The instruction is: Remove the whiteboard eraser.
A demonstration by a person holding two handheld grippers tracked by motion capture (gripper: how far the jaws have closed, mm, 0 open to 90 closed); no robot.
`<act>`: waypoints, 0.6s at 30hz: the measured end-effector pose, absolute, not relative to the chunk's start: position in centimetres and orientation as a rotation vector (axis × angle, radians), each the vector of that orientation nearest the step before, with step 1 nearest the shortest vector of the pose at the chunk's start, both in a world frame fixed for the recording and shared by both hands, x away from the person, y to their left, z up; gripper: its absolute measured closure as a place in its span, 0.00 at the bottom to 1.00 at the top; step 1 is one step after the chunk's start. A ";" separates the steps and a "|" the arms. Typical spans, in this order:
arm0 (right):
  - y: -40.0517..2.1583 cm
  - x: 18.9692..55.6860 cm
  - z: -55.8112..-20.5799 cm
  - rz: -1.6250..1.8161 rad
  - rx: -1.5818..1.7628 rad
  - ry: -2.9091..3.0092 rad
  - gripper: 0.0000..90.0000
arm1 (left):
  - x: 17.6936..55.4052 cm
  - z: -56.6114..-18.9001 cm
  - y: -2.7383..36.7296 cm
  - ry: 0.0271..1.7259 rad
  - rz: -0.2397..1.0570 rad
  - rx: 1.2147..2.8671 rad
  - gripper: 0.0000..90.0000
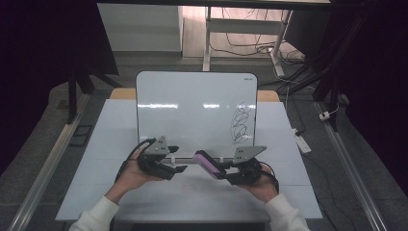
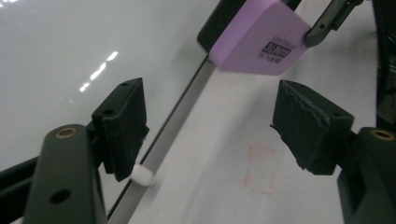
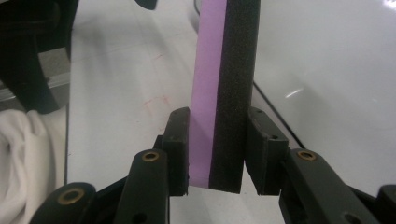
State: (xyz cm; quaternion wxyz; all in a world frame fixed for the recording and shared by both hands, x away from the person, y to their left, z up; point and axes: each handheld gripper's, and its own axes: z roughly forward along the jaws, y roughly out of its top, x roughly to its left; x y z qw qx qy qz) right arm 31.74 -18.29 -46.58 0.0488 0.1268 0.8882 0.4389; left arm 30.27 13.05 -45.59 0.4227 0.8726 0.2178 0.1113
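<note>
A whiteboard [image 1: 196, 108] stands leaning on the white table [image 1: 144, 192], with a black scribble [image 1: 242, 124] near its right edge. My right gripper [image 1: 222, 172] is shut on an eraser [image 1: 208, 164] with a purple back and black felt, just in front of the board's lower edge. In the right gripper view both pads clamp the eraser [image 3: 226, 70] by its two faces, in the right gripper [image 3: 217, 149]. My left gripper [image 1: 177, 163] hovers to the eraser's left. Its jaws stand apart with nothing between them in the left gripper view [image 2: 210, 126], and the eraser [image 2: 254, 39] lies beyond them.
A small white knob [image 2: 142, 175] sits on the board's lower frame beside my left jaw. A faint red mark [image 2: 261, 168] stains the tabletop. Cables and a power strip [image 1: 302, 143] lie on the floor to the right, and desk legs stand behind.
</note>
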 end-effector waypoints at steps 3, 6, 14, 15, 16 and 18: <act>-18.1 31.7 -46.6 1.333 0.369 2.719 0.71 | 30.4 -45.5 12.5 0.505 0.254 2.199 0.32; -17.9 31.6 -46.8 1.322 0.344 2.742 0.71 | 30.6 -45.5 11.9 0.466 0.236 2.213 0.34; -17.5 31.4 -47.1 1.299 0.272 2.797 0.71 | 30.9 -45.8 11.0 0.377 0.181 2.241 0.40; -17.5 31.4 -47.1 1.298 0.268 2.803 0.71 | 30.9 -45.9 10.9 0.366 0.175 2.244 0.41; -17.4 31.4 -47.1 1.297 0.261 2.807 0.71 | 30.9 -45.9 10.8 0.354 0.170 2.248 0.42; -17.4 31.4 -47.1 1.301 0.238 2.816 0.71 | 30.8 -45.9 10.7 0.334 0.159 2.253 0.43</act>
